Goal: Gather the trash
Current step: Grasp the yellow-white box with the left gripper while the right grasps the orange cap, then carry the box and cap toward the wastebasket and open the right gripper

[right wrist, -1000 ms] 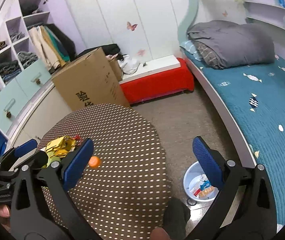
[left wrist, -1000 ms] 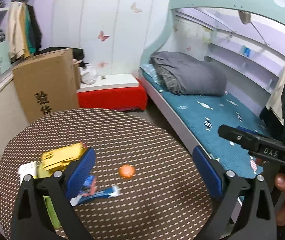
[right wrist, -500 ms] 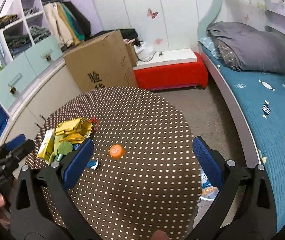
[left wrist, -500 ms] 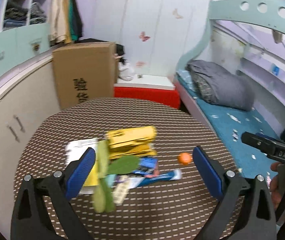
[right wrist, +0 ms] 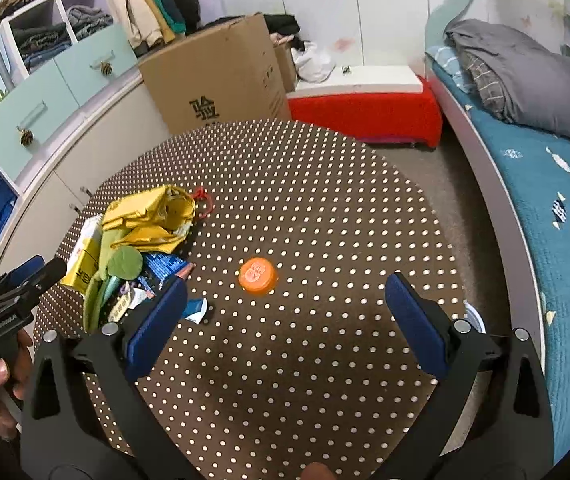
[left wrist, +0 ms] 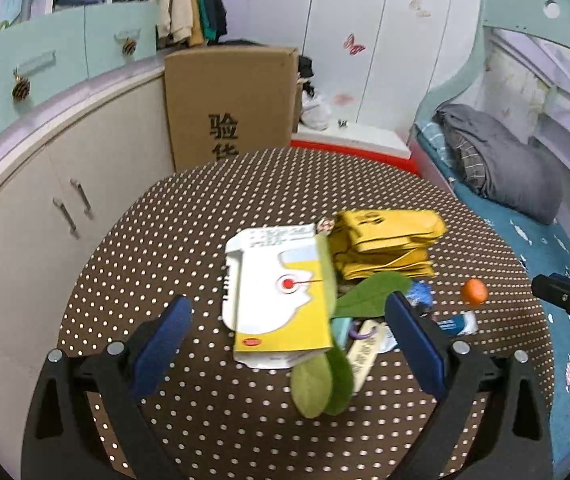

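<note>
A pile of trash lies on the round brown dotted table (left wrist: 189, 216): a white and yellow carton (left wrist: 281, 300), crumpled yellow wrappers (left wrist: 385, 244), green leaves (left wrist: 325, 376) and a blue wrapper (left wrist: 455, 323). An orange bottle cap (left wrist: 474, 291) lies apart to the right. My left gripper (left wrist: 287, 344) is open, just above the carton. My right gripper (right wrist: 285, 320) is open and empty, with the orange cap (right wrist: 257, 276) just ahead of it. The pile (right wrist: 141, 240) is to its left on the table (right wrist: 325, 184).
A cardboard box (left wrist: 231, 104) and a red bench (right wrist: 365, 114) stand beyond the table. Cabinets (left wrist: 45, 184) run along the left. A bed (right wrist: 545, 184) is on the right. A white bin rim (right wrist: 473, 314) shows on the floor by the table's right edge.
My left gripper has swung left and down over the trash pile. My right gripper has moved in over the table toward the orange cap. Both stay open.
</note>
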`<action>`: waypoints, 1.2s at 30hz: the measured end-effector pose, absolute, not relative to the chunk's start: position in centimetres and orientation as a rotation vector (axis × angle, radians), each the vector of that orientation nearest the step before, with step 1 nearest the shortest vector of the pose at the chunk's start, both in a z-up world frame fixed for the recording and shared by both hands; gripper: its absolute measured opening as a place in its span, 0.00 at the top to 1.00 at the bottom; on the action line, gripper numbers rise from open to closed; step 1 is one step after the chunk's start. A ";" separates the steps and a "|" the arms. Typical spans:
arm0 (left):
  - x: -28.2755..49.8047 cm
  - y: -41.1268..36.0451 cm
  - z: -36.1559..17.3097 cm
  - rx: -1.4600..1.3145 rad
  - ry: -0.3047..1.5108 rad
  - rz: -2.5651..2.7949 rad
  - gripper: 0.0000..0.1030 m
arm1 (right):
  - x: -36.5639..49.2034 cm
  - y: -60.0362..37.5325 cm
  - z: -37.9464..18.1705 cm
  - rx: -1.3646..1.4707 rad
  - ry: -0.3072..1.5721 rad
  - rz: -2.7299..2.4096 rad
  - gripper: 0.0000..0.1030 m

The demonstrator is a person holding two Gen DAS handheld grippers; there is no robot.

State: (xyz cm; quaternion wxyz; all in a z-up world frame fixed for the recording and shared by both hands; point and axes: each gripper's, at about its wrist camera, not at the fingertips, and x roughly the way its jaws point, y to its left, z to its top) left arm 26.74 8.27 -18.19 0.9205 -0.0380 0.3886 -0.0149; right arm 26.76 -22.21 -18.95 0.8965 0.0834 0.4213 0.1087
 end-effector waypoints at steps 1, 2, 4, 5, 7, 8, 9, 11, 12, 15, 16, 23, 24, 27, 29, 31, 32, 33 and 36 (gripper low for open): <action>27.0 8.7 -18.6 -0.082 0.807 -0.024 0.08 | 26.9 -22.2 -19.2 0.171 0.878 0.229 0.06; 27.2 8.9 -18.8 -0.087 0.811 -0.021 0.08 | 27.1 -22.1 -19.4 0.169 0.884 0.231 0.06; 27.9 9.4 -19.2 -0.106 0.821 -0.012 0.08 | 27.5 -21.8 -20.0 0.161 0.897 0.230 0.06; 28.2 9.7 -19.5 -0.115 0.829 -0.010 0.08 | 27.7 -21.7 -20.2 0.158 0.902 0.231 0.06; 28.7 10.1 -19.9 -0.132 0.840 -0.021 0.08 | 28.1 -21.5 -20.8 0.151 0.914 0.235 0.06; 28.9 10.1 -20.1 -0.135 0.843 -0.026 0.08 | 28.3 -21.3 -21.0 0.147 0.918 0.238 0.06; 29.0 10.2 -20.2 -0.135 0.846 -0.030 0.08 | 28.5 -21.1 -21.3 0.140 0.921 0.245 0.06; 29.3 10.2 -20.6 -0.138 0.858 -0.035 0.09 | 29.0 -20.8 -21.7 0.132 0.925 0.253 0.06; 29.4 10.3 -20.8 -0.144 0.862 -0.040 0.17 | 29.2 -20.5 -21.9 0.125 0.928 0.257 0.07; 29.7 10.4 -21.3 -0.152 0.887 -0.063 0.37 | 30.0 -19.3 -22.5 0.084 0.934 0.274 0.15; 29.7 10.4 -21.5 -0.149 0.891 -0.068 0.40 | 30.4 -18.7 -22.9 0.059 0.944 0.277 0.20; 29.5 10.8 -21.3 -0.147 0.878 -0.087 0.52 | 30.7 -16.2 -23.4 -0.085 0.924 0.247 0.71; 29.4 10.8 -21.3 -0.146 0.877 -0.087 0.52 | 30.6 -16.2 -23.3 -0.084 0.925 0.248 0.71; 28.8 10.9 -21.1 -0.138 0.867 -0.089 0.52 | 30.2 -16.4 -23.3 -0.060 0.930 0.265 0.72; 28.5 11.3 -20.9 -0.139 0.859 -0.086 0.52 | 29.8 -16.6 -23.3 -0.047 0.927 0.267 0.72; 28.2 11.5 -20.6 -0.141 0.850 -0.081 0.52 | 29.3 -16.9 -23.0 -0.033 0.921 0.270 0.72; 28.0 11.6 -20.4 -0.142 0.845 -0.078 0.52 | 29.1 -17.1 -22.8 -0.029 0.917 0.271 0.72; 27.9 11.6 -20.3 -0.142 0.840 -0.075 0.52 | 28.9 -17.2 -22.6 -0.025 0.914 0.271 0.72; 27.1 11.8 -19.5 -0.137 0.818 -0.068 0.52 | 28.3 -17.7 -21.9 -0.014 0.896 0.270 0.72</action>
